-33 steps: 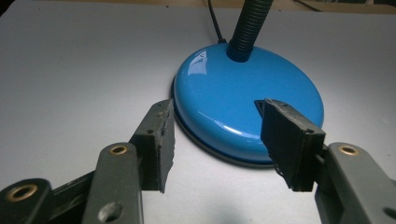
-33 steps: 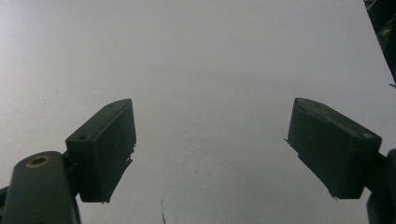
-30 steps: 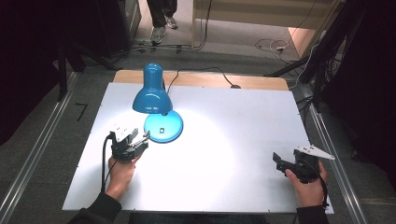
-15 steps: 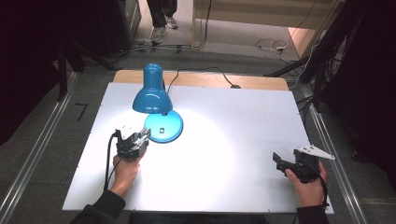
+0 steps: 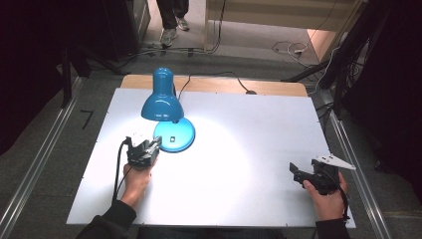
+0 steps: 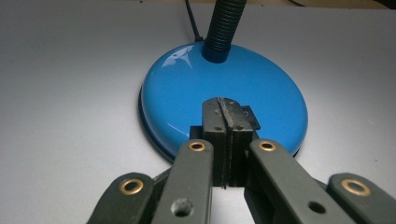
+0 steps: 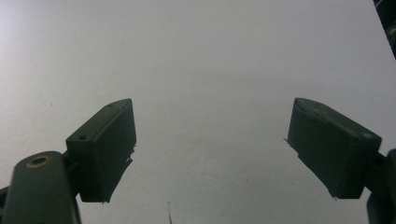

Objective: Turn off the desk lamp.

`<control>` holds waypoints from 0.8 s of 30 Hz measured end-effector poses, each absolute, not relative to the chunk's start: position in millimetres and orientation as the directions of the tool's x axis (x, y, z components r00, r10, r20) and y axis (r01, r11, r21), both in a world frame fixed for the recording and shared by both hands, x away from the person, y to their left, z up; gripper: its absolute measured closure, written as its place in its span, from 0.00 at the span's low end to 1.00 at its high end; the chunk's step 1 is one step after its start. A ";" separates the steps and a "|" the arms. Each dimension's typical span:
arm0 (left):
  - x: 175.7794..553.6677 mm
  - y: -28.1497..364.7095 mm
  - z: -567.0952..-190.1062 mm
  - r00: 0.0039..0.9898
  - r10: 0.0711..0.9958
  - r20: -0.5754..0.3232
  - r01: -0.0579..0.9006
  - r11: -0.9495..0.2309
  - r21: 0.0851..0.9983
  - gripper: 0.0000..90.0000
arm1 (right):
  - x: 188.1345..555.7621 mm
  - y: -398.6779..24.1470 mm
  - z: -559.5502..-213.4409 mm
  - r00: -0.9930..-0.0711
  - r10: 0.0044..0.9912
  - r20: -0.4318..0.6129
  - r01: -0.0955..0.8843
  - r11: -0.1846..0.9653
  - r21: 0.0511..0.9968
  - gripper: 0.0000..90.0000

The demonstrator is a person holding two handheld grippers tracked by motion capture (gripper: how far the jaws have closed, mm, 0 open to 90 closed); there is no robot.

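The lamp [image 5: 166,112] stands lit on the table [image 5: 259,129], its glossy base [image 6: 224,98] looking heavy and slippery. The left gripper [image 6: 226,116], jaws just closed together on nothing, points at the switch [image 6: 250,119]; a tip press suits. The right gripper [image 7: 210,149] rests well apart, jaws wide.

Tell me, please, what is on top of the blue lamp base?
On the blue lamp base stand the black ribbed neck and a small black switch. The shut left gripper covers most of the switch, so its position cannot be read.
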State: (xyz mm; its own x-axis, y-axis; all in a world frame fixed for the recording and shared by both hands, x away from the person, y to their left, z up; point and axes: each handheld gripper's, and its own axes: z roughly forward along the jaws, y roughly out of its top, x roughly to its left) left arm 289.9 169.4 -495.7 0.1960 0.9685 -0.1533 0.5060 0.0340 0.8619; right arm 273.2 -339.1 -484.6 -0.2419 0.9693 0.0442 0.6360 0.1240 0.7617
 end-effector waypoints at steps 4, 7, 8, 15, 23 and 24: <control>291.5 168.7 -496.5 0.207 0.965 -0.159 0.506 0.034 0.862 1.00 | 273.1 -340.1 -484.1 -0.237 0.970 0.045 0.634 0.119 0.764 0.16; 291.9 168.6 -496.3 0.215 0.963 -0.163 0.502 0.033 0.864 1.00 | 272.1 -340.7 -483.4 -0.235 0.971 0.043 0.633 0.120 0.765 0.16; 291.9 168.6 -496.3 0.215 0.963 -0.163 0.502 0.033 0.864 1.00 | 271.8 -340.7 -483.3 -0.236 0.971 0.042 0.631 0.120 0.766 0.16; 293.7 166.2 -495.8 0.232 0.959 -0.164 0.506 0.026 0.862 1.00 | 272.0 -341.4 -483.7 -0.238 0.970 0.043 0.631 0.121 0.767 0.16; 301.6 160.0 -497.4 0.255 0.954 -0.155 0.517 0.000 0.856 1.00 | 272.2 -340.2 -483.3 -0.240 0.970 0.041 0.630 0.123 0.767 0.16; 302.7 159.0 -497.7 0.256 0.954 -0.156 0.516 0.001 0.856 1.00 | 272.2 -340.2 -483.2 -0.239 0.970 0.041 0.631 0.123 0.766 0.16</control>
